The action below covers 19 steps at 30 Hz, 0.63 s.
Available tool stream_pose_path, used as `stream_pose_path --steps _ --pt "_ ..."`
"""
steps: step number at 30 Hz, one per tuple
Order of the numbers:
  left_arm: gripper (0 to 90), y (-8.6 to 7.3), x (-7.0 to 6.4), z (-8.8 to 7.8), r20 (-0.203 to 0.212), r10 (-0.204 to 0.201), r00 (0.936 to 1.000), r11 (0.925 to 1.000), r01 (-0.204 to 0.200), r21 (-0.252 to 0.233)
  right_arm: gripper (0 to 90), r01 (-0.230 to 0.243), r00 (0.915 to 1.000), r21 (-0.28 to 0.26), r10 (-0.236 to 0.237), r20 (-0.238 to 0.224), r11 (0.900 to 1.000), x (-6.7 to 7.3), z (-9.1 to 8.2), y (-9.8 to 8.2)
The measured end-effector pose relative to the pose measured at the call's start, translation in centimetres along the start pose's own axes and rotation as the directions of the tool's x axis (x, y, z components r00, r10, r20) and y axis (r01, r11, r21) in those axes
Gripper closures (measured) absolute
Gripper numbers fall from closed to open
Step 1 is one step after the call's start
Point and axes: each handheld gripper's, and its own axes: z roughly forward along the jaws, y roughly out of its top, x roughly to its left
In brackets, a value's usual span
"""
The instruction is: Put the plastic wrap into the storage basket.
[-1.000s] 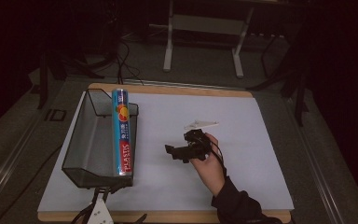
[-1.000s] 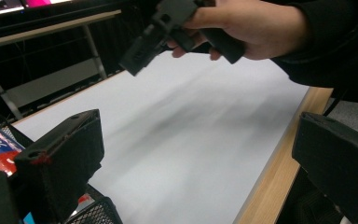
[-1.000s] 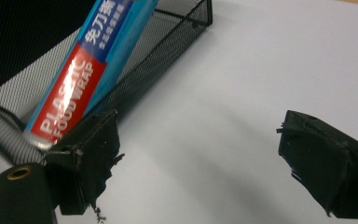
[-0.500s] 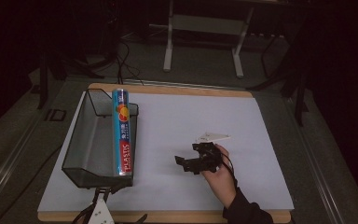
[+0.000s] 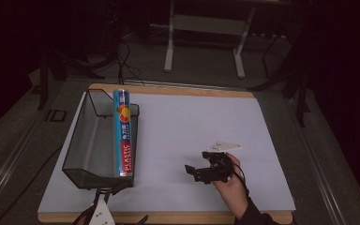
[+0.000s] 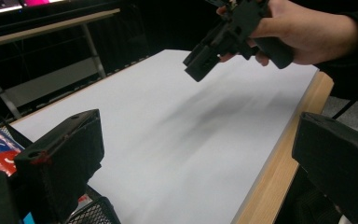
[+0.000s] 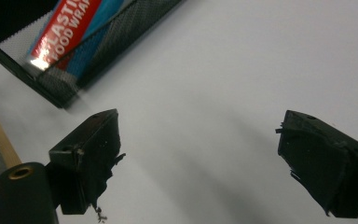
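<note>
1. High view: the right gripper (image 5: 193, 171) has drawn back toward the near edge of the table (image 5: 192, 126) since a second ago, its fingers spread and empty. The plastic wrap roll (image 5: 123, 133) lies along the right rim of the mesh basket (image 5: 82, 145), unmoved.
2. Left gripper view: the left gripper (image 6: 191, 154) sits at the near edge beside the basket, fingers wide apart with nothing between them (the right hand hovers beyond).
3. Right gripper view: the roll (image 7: 70, 32) lies ahead, well apart from the open fingers (image 7: 91, 149); the roll looks delivered, I judge.
</note>
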Motion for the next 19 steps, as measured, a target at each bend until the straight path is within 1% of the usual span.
stream_pose_path --steps 2,4,6,8,11,14,19 --pt "3.1 0.0 0.0 0.0 -0.002 0.001 1.0000 1.0000 -0.001 -0.001 12.6 0.008 1.0000 -0.008 -0.008 0.001 1.000 -0.1 -0.4 -0.4" --pt "3.1 0.0 0.0 0.0 0.000 0.000 1.0000 1.0000 0.000 0.001 12.6 0.021 0.9997 -0.013 -0.021 0.013 1.000 -0.2 -0.7 -0.9" --pt "3.1 0.0 0.0 0.0 0.000 0.001 1.0000 1.0000 -0.001 0.000 12.6 0.030 0.9995 -0.018 -0.030 0.008 0.999 -0.3 -0.9 -1.2" --pt "3.1 0.0 0.0 0.0 0.001 0.003 1.0000 1.0000 -0.003 0.003 12.6 0.029 0.9995 -0.013 -0.029 0.013 0.999 -0.5 -1.1 -1.6" --pt "3.1 0.0 0.0 -0.1 0.002 0.003 1.0000 1.0000 -0.003 -0.001 12.7 0.023 0.9996 -0.030 -0.022 0.016 0.999 -0.7 -1.5 -1.8" --pt "3.1 0.0 0.1 -0.2 0.003 0.003 1.0000 1.0000 -0.002 -0.006 12.9 0.043 0.9985 -0.063 -0.041 0.038 0.997 -0.7 -1.7 -1.9" --pt "3.1 0.0 0.2 -0.3 0.004 0.002 1.0000 0.9999 -0.002 -0.011 13.0 0.056 0.9974 -0.087 -0.052 0.050 0.995 -0.7 -1.6 -2.0"
